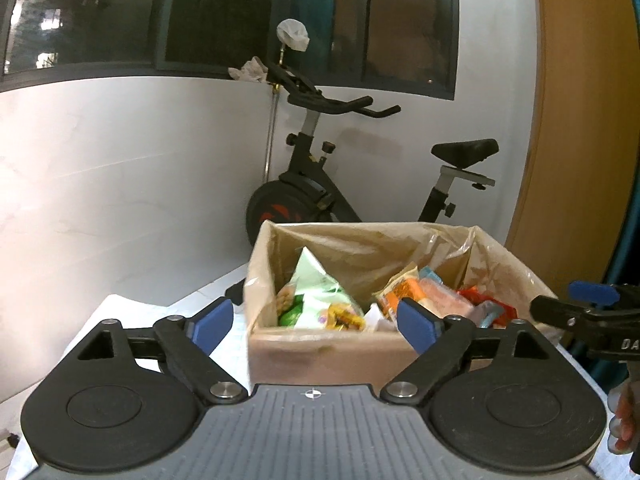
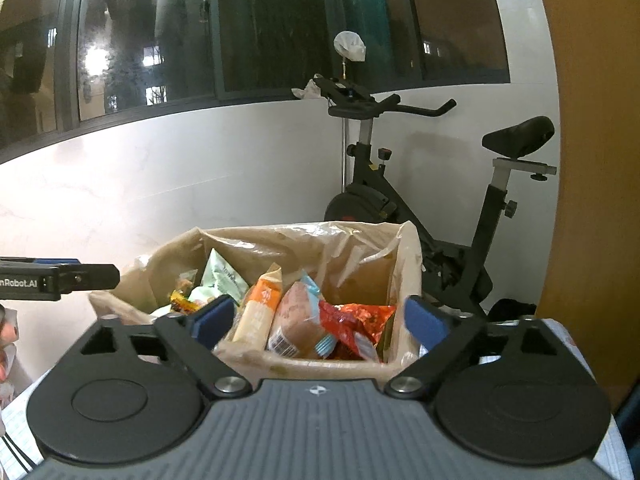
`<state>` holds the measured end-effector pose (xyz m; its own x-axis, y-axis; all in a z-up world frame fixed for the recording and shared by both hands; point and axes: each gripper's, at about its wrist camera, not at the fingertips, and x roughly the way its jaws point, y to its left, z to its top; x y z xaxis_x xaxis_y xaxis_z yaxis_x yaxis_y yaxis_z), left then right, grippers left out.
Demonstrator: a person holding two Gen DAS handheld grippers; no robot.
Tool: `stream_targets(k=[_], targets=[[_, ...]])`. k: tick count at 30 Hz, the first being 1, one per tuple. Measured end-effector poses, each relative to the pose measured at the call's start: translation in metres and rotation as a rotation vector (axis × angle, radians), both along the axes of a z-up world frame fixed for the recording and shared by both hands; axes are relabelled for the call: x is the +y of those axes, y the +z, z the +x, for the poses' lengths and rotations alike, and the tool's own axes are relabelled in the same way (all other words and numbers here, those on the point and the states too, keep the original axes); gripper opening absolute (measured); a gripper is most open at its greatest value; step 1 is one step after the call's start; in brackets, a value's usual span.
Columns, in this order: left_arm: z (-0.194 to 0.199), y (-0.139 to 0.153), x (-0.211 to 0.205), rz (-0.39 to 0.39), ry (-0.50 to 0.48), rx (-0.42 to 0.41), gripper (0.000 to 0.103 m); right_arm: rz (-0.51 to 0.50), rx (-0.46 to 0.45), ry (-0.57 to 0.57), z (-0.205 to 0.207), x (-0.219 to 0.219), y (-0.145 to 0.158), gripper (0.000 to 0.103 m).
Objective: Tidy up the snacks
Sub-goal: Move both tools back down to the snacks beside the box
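Observation:
A cardboard box (image 1: 320, 354) lined with a clear plastic bag stands on the table just ahead of both grippers. Several snack packets lie in it: a pale green bag (image 1: 316, 284), an orange packet (image 2: 260, 308), a pink-brown wrapped snack (image 2: 298, 320) and a red bag (image 2: 360, 320). My left gripper (image 1: 316, 322) is open in front of the box's near wall, nothing between its blue pads. My right gripper (image 2: 318, 320) is open too, held before the box's near rim with no packet in its pads. The right gripper (image 1: 592, 312) also shows at the right edge of the left wrist view.
A black exercise bike (image 1: 320, 184) stands behind the box against the white wall (image 1: 120, 180), under dark windows. A wooden panel (image 1: 580, 120) rises at the right. The table carries a white cloth (image 1: 132, 308). A hand (image 1: 624, 420) shows at the right edge.

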<state>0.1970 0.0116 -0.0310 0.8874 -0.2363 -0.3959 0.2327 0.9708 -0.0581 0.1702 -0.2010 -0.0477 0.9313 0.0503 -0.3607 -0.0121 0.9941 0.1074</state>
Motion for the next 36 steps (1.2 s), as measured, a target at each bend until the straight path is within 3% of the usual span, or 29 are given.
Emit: stream_targets(k=[14, 21, 36], targets=[[-0.057, -0.035, 0.021, -0.038, 0.113, 0.002, 0.092, 0.045, 0.002, -0.076, -0.046, 0.0, -0.02, 0.103], [-0.067, -0.068, 0.02, -0.025, 0.115, 0.082, 0.092, 0.014, 0.079, -0.092, -0.061, -0.001, -0.046, 0.103], [-0.071, -0.123, -0.008, 0.018, -0.019, 0.243, 0.09, -0.017, 0.235, -0.107, -0.078, -0.016, -0.097, 0.103]])
